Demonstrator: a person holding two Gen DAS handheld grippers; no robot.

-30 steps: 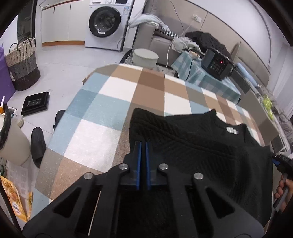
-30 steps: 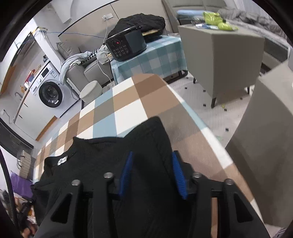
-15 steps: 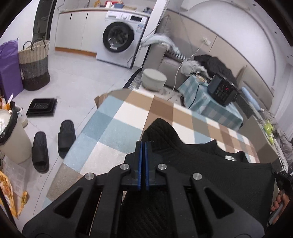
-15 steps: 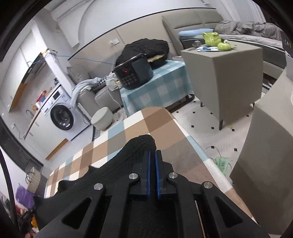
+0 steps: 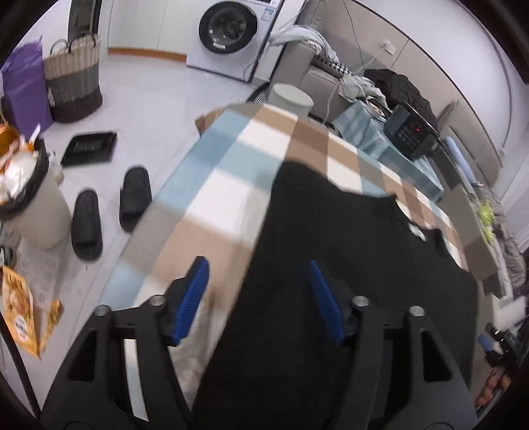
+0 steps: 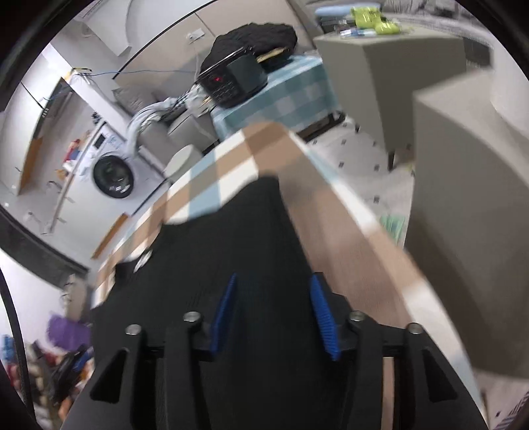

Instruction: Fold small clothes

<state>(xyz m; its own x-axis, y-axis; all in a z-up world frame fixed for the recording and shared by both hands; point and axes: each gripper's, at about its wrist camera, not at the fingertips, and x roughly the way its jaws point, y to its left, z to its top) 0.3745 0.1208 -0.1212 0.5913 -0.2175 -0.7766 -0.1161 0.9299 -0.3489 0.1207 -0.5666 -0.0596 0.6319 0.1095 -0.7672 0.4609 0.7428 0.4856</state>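
The left gripper (image 5: 258, 281) hangs above the table (image 5: 231, 158) with its blue pads (image 5: 193, 297) spread wide and nothing between them. Under it the black sweater (image 5: 330, 264) lies on the checked cloth, its left edge passing between the pads; a white neck label (image 5: 417, 231) shows farther back. The right gripper (image 6: 272, 301) is also spread, its pads (image 6: 322, 317) apart and holding nothing, over the sweater (image 6: 248, 238) near the table's (image 6: 347, 211) right edge. Both views are motion-blurred. On the floor to the left sit two black slippers (image 5: 109, 211), a bin (image 5: 29, 201) and a woven basket (image 5: 72, 79), with a washing machine (image 5: 228, 29) behind.
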